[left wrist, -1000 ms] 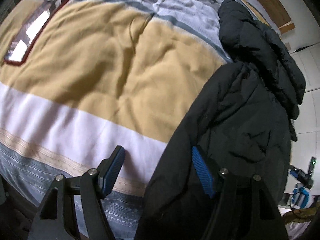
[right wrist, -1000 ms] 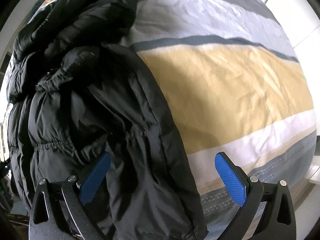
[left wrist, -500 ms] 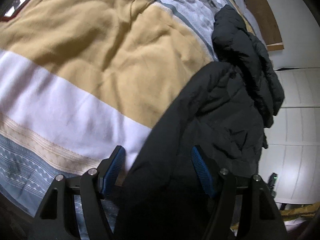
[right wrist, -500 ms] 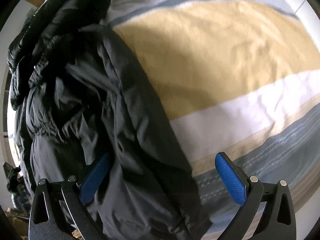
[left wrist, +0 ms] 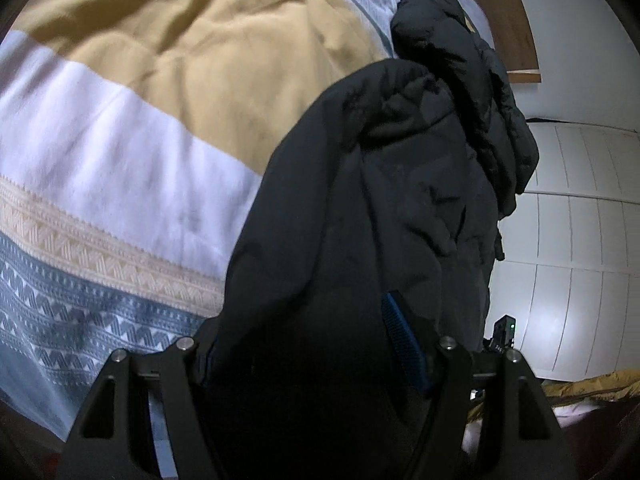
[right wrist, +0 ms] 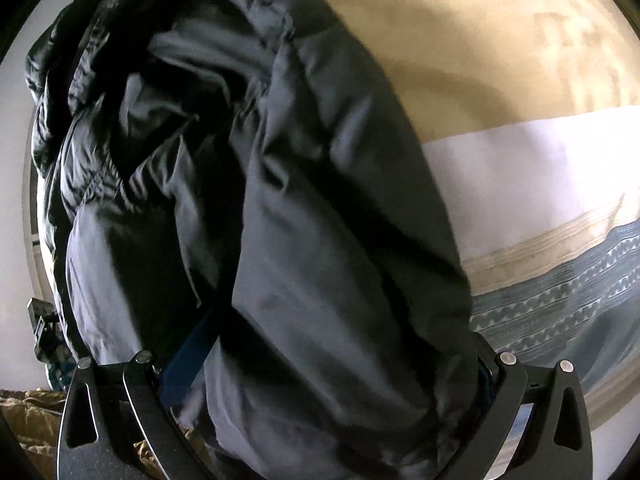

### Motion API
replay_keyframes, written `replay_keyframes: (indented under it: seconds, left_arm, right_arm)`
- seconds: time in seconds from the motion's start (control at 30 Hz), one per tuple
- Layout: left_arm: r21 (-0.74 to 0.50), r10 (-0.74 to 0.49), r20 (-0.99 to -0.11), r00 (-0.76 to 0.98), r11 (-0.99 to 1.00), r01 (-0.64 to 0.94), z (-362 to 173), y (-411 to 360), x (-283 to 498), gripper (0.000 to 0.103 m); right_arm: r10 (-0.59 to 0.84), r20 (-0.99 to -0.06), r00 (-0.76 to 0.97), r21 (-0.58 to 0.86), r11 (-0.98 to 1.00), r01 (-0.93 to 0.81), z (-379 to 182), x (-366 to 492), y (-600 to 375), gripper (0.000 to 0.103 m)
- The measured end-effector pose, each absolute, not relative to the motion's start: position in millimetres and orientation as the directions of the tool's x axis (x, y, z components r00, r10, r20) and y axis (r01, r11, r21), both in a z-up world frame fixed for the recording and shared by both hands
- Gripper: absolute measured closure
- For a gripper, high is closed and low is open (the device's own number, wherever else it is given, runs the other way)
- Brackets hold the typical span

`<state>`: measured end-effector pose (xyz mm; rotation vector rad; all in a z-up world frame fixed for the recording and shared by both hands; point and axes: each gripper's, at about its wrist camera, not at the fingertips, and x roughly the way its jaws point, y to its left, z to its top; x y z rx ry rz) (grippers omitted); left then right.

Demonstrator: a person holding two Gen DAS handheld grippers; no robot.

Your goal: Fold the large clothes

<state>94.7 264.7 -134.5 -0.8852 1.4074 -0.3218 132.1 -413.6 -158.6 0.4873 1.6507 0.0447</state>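
Observation:
A black puffer jacket (left wrist: pixel 392 184) lies along the edge of a bed with a striped yellow, white and grey cover (left wrist: pixel 168 80). It also fills the right wrist view (right wrist: pixel 280 200). My left gripper (left wrist: pixel 304 344) is wide open with the jacket's near edge bulging between its blue pads; the left pad is hidden by the fabric. My right gripper (right wrist: pixel 324 360) is wide open too, and a thick fold of the jacket sits between its fingers, covering most of both pads.
The bed cover (right wrist: pixel 520 80) stretches away beside the jacket. White cupboard doors (left wrist: pixel 572 216) stand past the bed's edge. A wooden headboard (left wrist: pixel 508 12) is at the far end. A yellowish cloth (left wrist: pixel 580 388) lies low beside the bed.
Both grippers have moved forward onto the jacket's near edge. The fabric now sits between their fingers and hides the pads. The jaws have stayed wide.

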Motion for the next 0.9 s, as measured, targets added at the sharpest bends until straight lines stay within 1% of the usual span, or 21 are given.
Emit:
replay_keyframes:
  seconds: [0.1,0.13,0.2,0.23,0.27,0.33,0.4,0.5,0.53,0.57,0.6,0.67,0.7,0.77,0.87,0.9]
  left_arm:
    - [-0.688,-0.669,-0.721,0.179,0.663,-0.295,-133.4,262.9,94.2,0.035]
    - [-0.682,-0.664,-0.727,0.175,0.670,-0.292,-132.6,261.4,94.3,0.035]
    - [-0.674,-0.655,-0.736,0.171,0.681,-0.286,-131.4,259.3,93.8,0.037]
    - [-0.673,-0.654,-0.737,0.171,0.683,-0.284,-130.6,258.1,93.2,0.037]
    - [-0.673,-0.655,-0.736,0.169,0.683,-0.282,-130.3,256.4,92.6,0.037]
    - [-0.673,-0.657,-0.736,0.165,0.684,-0.281,-129.6,253.8,91.2,0.037]
    - [-0.678,-0.661,-0.731,0.168,0.677,-0.286,-129.1,253.3,89.2,0.037]
    - [-0.680,-0.664,-0.729,0.170,0.673,-0.291,-130.1,253.5,86.7,0.037]
    - [-0.681,-0.665,-0.728,0.168,0.672,-0.290,-129.7,253.0,86.1,0.037]
    - [-0.682,-0.666,-0.727,0.165,0.672,-0.289,-129.2,252.1,85.9,0.041]
    - [-0.681,-0.668,-0.727,0.157,0.673,-0.288,-129.1,250.6,86.6,0.045]
    - [-0.676,-0.666,-0.731,0.150,0.676,-0.293,-129.1,248.6,87.9,0.061]
    - [-0.676,-0.666,-0.731,0.148,0.676,-0.295,-129.2,248.4,88.1,0.064]
    - [-0.676,-0.667,-0.731,0.149,0.676,-0.292,-128.3,246.7,89.2,0.074]
    - [-0.680,-0.668,-0.728,0.154,0.678,-0.278,-126.1,244.8,91.1,0.083]
    - [-0.683,-0.669,-0.726,0.157,0.677,-0.273,-125.1,244.3,91.8,0.085]
  right_arm:
    - [0.338,-0.939,-0.066,0.307,0.908,0.285,-161.8,125.5,-405.9,0.003]
    - [0.339,-0.938,-0.067,0.308,0.907,0.288,-165.4,127.8,-405.6,0.006]
    - [0.340,-0.938,-0.069,0.305,0.905,0.297,-169.2,118.3,-398.0,0.015]
    - [0.339,-0.938,-0.072,0.304,0.904,0.301,-168.0,117.2,-403.1,0.024]
    - [0.345,-0.936,-0.072,0.308,0.900,0.309,-167.8,115.1,-403.2,0.029]
    - [0.361,-0.930,-0.072,0.322,0.893,0.313,-165.4,116.6,-406.3,0.034]
    - [0.366,-0.927,-0.080,0.326,0.895,0.305,-163.2,114.7,-408.7,0.036]
    - [0.374,-0.923,-0.086,0.334,0.893,0.302,-162.3,112.3,-404.0,0.043]
    - [0.377,-0.922,-0.087,0.336,0.893,0.299,-161.6,111.6,-402.7,0.048]
    - [0.380,-0.921,-0.089,0.341,0.893,0.294,-160.7,111.1,-402.4,0.054]
    - [0.384,-0.919,-0.090,0.344,0.893,0.289,-158.9,111.3,-399.9,0.057]
    - [0.390,-0.916,-0.094,0.353,0.895,0.273,-154.6,112.0,-394.6,0.070]
    - [0.391,-0.915,-0.096,0.355,0.896,0.266,-153.3,112.5,-391.2,0.072]
    - [0.384,-0.918,-0.100,0.351,0.902,0.251,-149.5,114.5,-380.8,0.080]
    - [0.367,-0.924,-0.105,0.337,0.914,0.226,-144.3,117.9,-367.7,0.087]
    - [0.358,-0.928,-0.104,0.330,0.919,0.215,-141.4,119.0,-363.5,0.088]
